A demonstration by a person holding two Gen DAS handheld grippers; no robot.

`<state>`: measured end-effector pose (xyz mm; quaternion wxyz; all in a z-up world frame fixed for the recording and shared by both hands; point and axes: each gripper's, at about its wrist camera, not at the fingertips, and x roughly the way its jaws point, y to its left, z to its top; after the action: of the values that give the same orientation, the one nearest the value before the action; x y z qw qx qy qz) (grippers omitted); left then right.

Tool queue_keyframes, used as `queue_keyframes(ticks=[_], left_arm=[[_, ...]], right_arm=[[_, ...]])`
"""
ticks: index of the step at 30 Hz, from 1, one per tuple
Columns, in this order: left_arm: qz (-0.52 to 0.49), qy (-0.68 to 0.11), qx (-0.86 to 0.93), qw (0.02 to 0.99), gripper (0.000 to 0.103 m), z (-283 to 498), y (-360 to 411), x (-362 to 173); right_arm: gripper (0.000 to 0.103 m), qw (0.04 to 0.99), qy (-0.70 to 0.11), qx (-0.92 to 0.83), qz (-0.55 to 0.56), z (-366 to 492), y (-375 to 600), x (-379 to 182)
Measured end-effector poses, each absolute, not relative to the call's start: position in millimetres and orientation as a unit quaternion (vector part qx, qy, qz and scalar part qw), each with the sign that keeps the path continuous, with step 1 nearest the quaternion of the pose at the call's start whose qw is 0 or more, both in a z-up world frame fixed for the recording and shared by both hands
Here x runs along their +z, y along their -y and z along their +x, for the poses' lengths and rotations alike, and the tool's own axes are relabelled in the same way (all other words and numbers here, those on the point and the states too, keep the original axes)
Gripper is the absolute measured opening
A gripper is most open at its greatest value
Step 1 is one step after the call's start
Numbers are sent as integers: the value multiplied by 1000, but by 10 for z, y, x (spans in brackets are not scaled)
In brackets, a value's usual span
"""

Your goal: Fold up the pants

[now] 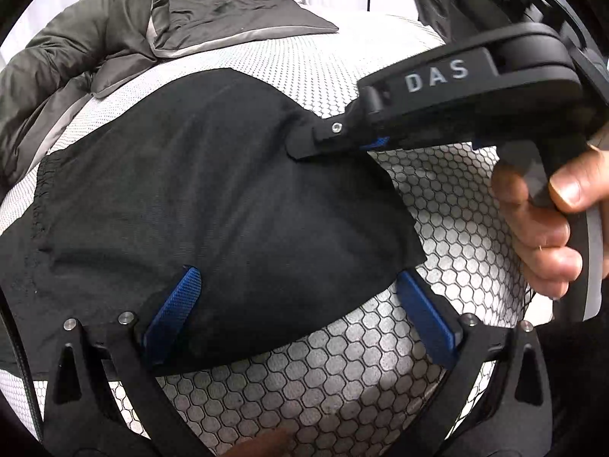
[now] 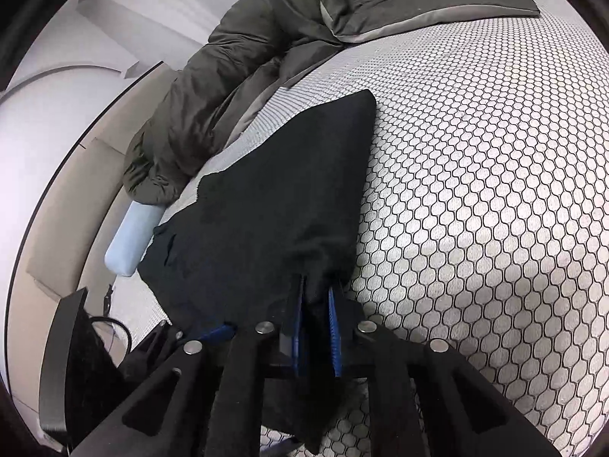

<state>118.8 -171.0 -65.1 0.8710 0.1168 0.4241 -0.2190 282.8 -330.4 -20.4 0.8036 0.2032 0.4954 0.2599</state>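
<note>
We note the black woven pants [image 1: 213,198] spread on the hex-quilted grey mattress [image 1: 342,381]. Right tongs [image 2: 316,316] clamp a bunched corner for folding; left tongs [image 1: 300,316] straddle the hem, apart.

My right gripper [image 2: 318,327] is clamped on a fold of the black fabric pants [image 2: 274,198], which lie on the white honeycomb-patterned mattress [image 2: 475,190].

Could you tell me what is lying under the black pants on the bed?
The black pants rest on a white honeycomb-patterned bed cover, visible all around them. Whatever lies directly beneath the fabric is covered.
</note>
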Motion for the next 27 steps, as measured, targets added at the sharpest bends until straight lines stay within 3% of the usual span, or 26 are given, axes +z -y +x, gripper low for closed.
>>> queue_keyframes(ticks=[7,9,13,16,20,27], left_arm=[[89,-415,-237,874,102,1113,1386,-413],[89,-400,-216,886,102,1091,1196,-321],[75,-385,-174,903,102,1133,784,-219],[52,-383,-144,911,102,1163,492,-188],[21,-392,-115,913,102,1182,129,-193],[10,-392,-109,913,102,1174,-80,-186]], right_arm=[[35,835,-485,239,106,2590,3049,-72],[45,832,-487,246,103,2473,3083,-106],[53,838,-476,251,93,2315,3127,-107],[71,843,-471,244,85,2235,3137,-64],[78,852,-461,241,60,2077,3163,31],[79,846,-469,247,55,2038,3076,59]])
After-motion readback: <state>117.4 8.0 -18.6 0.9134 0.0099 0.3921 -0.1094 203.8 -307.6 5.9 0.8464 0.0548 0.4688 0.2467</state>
